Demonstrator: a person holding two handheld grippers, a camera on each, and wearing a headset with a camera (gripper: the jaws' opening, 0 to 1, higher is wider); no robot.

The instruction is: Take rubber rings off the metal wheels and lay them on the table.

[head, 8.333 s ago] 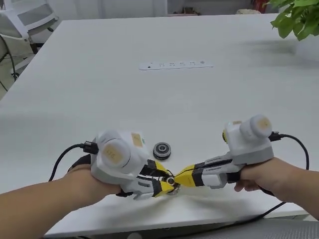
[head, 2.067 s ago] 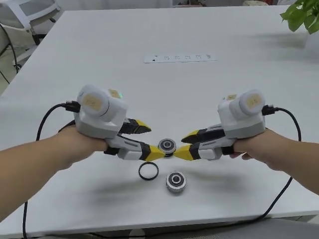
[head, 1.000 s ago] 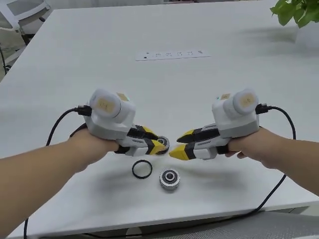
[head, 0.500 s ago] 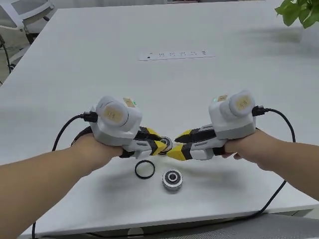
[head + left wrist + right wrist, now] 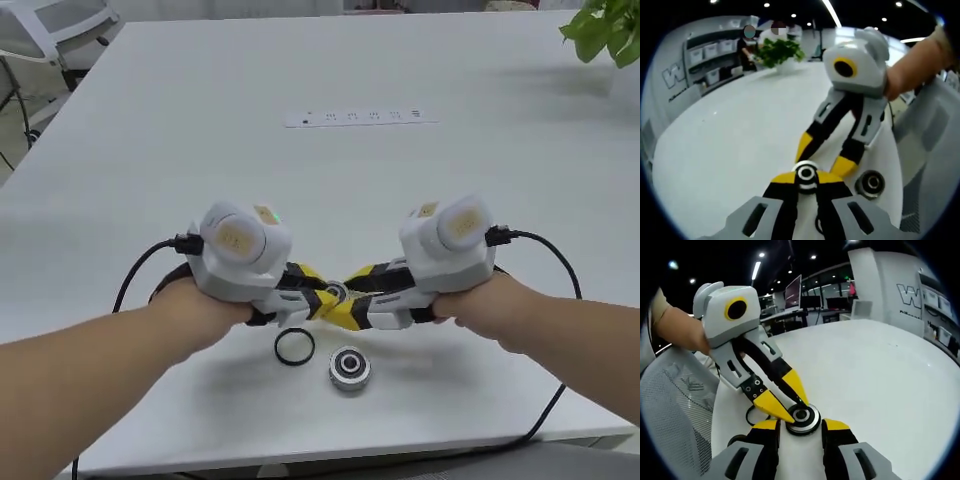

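A small metal wheel [image 5: 334, 292] hangs above the white table [image 5: 300, 190]. My left gripper [image 5: 322, 297] is shut on it, its yellow tips pinching the wheel [image 5: 806, 172] in the left gripper view. My right gripper [image 5: 350, 297] faces it from the right, open, with its jaws close on either side of the wheel's [image 5: 802, 417] rim. A loose black rubber ring [image 5: 277, 347] lies flat on the table just below the grippers. A second metal wheel [image 5: 350, 366] lies beside the ring, to its right.
A white power strip [image 5: 360, 118] lies farther back on the table. A green plant [image 5: 605, 30] stands at the far right corner and an office chair [image 5: 55, 25] beyond the far left. Each gripper trails a black cable [image 5: 140, 285]. The table's near edge runs just below the loose wheel.
A ring now lies on the table beside a set-down wheel. The left gripper shut on the other wheel. In the last second the right gripper moved left until its jaws flank that wheel.
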